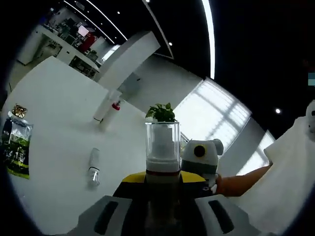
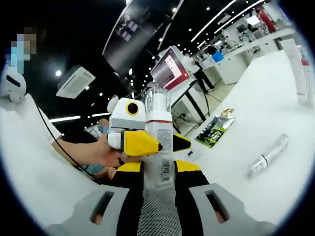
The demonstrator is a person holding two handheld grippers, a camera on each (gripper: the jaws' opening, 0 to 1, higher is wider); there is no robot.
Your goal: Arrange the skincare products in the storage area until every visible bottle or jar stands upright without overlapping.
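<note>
White table [image 1: 59, 113], bottle [image 1: 162, 147] between both hand-held grippers

Both views were bright and evenly lit from above: long ceiling light strips [image 1: 208, 34] and small spots against a dark ceiling. The white tabletop [image 1: 59, 113] ran near overexposed, with only soft, faint shadows. Heavy fisheye bending at the edges (straight strips curved). The centre was sharp and the far background soft. A window [image 1: 216, 115] was blown out white.
</note>
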